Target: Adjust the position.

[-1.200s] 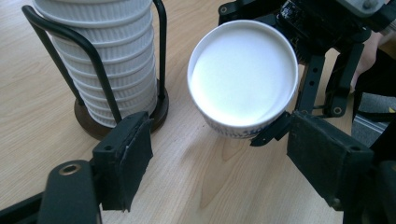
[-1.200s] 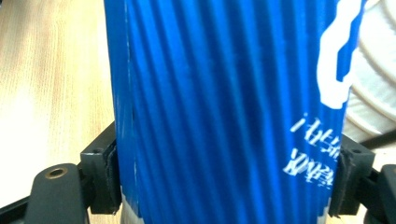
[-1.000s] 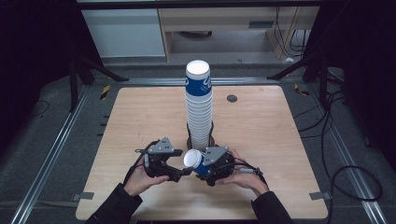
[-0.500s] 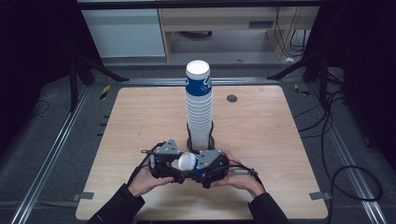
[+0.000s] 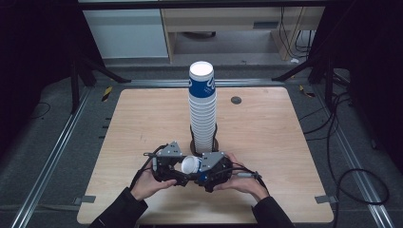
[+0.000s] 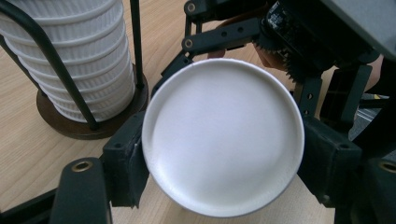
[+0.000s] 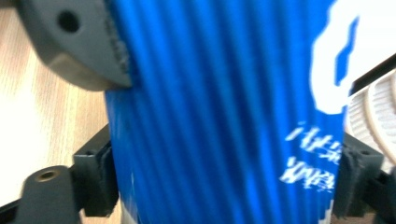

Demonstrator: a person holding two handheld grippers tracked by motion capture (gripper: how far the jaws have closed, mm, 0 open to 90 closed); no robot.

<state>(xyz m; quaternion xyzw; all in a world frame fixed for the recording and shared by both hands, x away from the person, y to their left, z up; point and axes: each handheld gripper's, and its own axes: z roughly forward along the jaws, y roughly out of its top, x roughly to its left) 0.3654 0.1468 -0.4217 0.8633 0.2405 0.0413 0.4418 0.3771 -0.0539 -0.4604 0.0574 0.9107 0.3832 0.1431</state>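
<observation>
Blue cup (image 5: pixel 191 165) lying level, base toward left gripper (image 5: pixel 167 164) | left fingers gripping it | right gripper (image 5: pixel 209 167) fingers opening

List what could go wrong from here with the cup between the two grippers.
1. The left hand-held gripper has just been closing on the blue cup while the right hand-held gripper has just been opening: a mistimed handover could drop it onto the table.
2. Squeezing harder may crush its thin wall.
3. The tall cup stack stands close behind; a bump could topple it.
</observation>
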